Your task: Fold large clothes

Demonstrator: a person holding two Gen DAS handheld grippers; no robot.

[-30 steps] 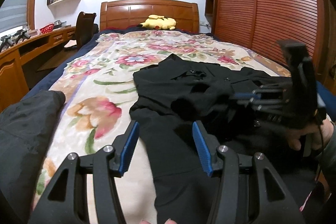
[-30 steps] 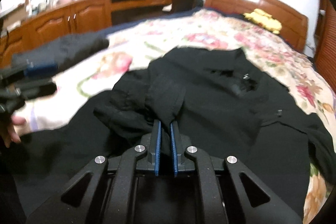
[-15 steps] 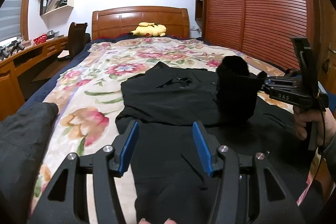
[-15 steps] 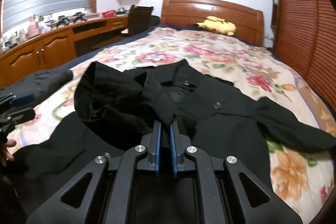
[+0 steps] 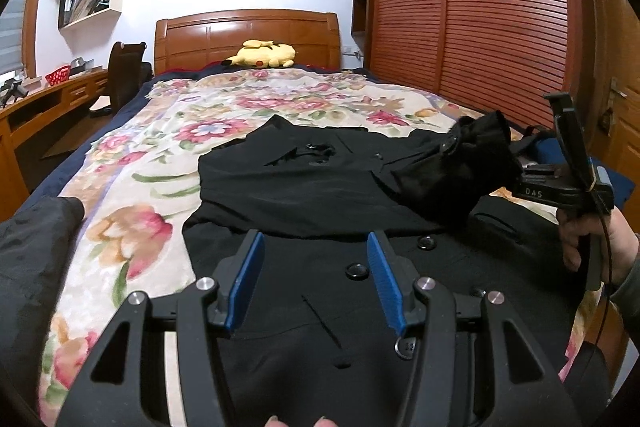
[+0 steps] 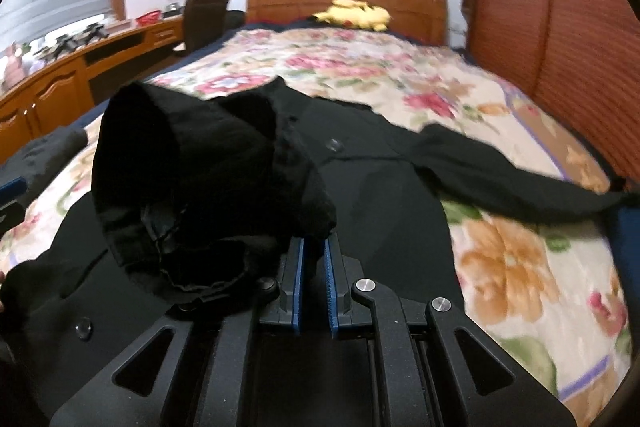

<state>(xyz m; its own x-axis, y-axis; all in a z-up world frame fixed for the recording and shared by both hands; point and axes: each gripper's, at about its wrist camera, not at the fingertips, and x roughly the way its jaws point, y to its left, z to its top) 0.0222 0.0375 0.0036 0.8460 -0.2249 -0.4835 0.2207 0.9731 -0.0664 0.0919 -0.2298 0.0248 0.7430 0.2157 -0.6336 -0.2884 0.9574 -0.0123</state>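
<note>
Lying front-up on the floral bed point(image 5: 132, 163), the black coat point(image 5: 304, 187) spreads collar toward the headboard point(image 5: 248, 35); right tongs point(image 6: 312, 267) clamp its bunched sleeve cuff point(image 6: 192, 179), lifted above the coat's body; left tongs point(image 5: 316, 279) hover spread wide over the buttoned front, gripping nothing; yellow plush toy point(image 5: 262, 54) sits by the headboard.

We've got the coat point(image 5: 304, 187) mid-frame on the bed point(image 5: 168, 131), plush toy point(image 5: 262, 55) up top by the headboard point(image 5: 248, 35), desk point(image 5: 44, 103) far left, wardrobe point(image 5: 472, 7) right.
</note>
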